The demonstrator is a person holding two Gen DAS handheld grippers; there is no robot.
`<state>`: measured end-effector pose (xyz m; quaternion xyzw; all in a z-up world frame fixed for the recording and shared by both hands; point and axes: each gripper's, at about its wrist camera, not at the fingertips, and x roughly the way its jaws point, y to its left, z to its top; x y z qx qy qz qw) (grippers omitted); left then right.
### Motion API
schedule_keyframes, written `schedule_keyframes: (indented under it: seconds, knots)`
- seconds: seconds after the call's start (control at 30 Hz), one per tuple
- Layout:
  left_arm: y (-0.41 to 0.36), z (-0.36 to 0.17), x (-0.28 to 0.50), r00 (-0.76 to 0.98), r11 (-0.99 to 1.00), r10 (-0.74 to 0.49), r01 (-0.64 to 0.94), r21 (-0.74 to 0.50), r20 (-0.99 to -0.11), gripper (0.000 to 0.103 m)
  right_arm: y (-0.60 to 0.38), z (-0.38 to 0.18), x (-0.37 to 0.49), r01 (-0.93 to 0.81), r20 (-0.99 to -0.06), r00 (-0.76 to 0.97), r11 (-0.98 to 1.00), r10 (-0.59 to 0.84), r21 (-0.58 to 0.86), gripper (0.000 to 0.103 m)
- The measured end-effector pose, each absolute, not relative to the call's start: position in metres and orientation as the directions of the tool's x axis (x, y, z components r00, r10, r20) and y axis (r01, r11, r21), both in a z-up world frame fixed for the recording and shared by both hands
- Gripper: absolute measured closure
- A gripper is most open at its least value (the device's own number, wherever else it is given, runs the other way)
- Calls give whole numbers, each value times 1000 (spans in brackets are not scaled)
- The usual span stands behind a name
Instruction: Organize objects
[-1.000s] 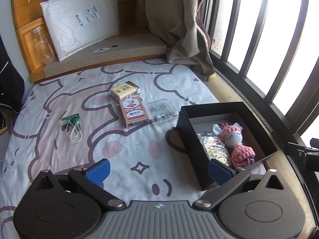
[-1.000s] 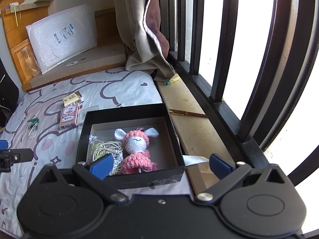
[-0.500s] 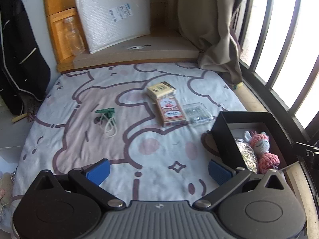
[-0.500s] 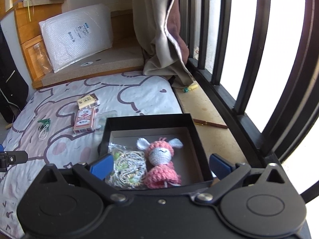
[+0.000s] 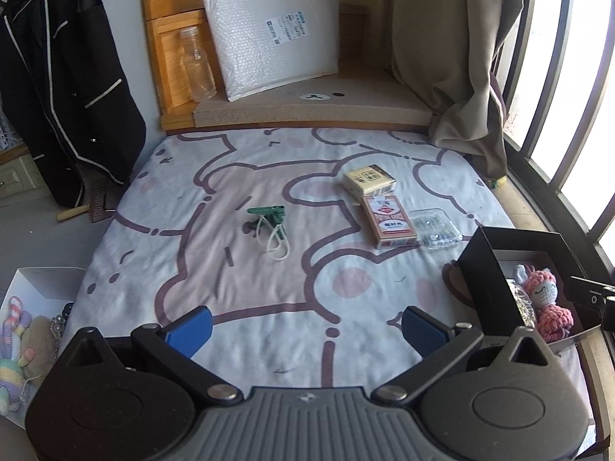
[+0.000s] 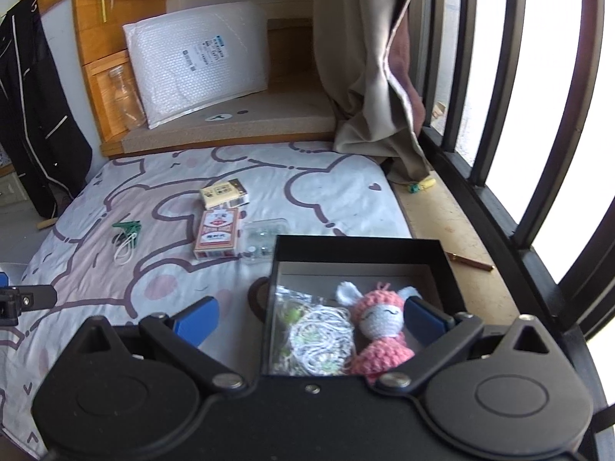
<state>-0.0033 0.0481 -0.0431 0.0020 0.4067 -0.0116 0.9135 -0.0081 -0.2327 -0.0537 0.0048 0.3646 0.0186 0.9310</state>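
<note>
A black box [image 5: 485,269] [image 6: 357,246] sits at the right edge of a cartoon-print mattress [image 5: 269,288]. It holds a pink crochet doll [image 5: 547,303] [image 6: 380,326] and a bag of beads [image 6: 315,334]. On the mattress lie a green clip with white cord [image 5: 271,226] [image 6: 127,234], a red card box [image 5: 388,221] [image 6: 217,232], a yellow card box [image 5: 369,178] [image 6: 225,192] and a clear plastic case [image 5: 436,228] [image 6: 265,236]. My left gripper [image 5: 305,330] is open and empty over the mattress's near part. My right gripper [image 6: 309,317] is open and empty above the black box.
A bubble-wrap mailer [image 5: 269,34] leans on a raised ledge at the back beside a clear bottle [image 5: 196,63]. A curtain [image 5: 453,57] and black window bars [image 6: 511,107] line the right. A white box of toys [image 5: 27,326] sits on the floor at the left.
Both grippers have pulled back and swung left. The left wrist view now centres on the mattress with the black box at its right edge. Nothing was picked up.
</note>
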Motion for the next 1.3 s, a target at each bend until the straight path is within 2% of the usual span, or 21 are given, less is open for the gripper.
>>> schedule_keyframes:
  seconds: [0.6, 0.83, 1.3]
  knots:
    - [71, -28, -18, 695, 999, 32, -33, 13, -718, 0, -204, -49, -15, -118, -653, 747, 992, 125, 54, 0]
    - [71, -31, -14, 708, 999, 46, -42, 23, -705, 0, -208, -54, -15, -104, -636, 764, 994, 108, 45, 0]
    - [72, -51, 20, 693, 999, 15, -42, -20, -720, 0, -209, -76, 19, -133, -670, 728, 989, 144, 68, 0]
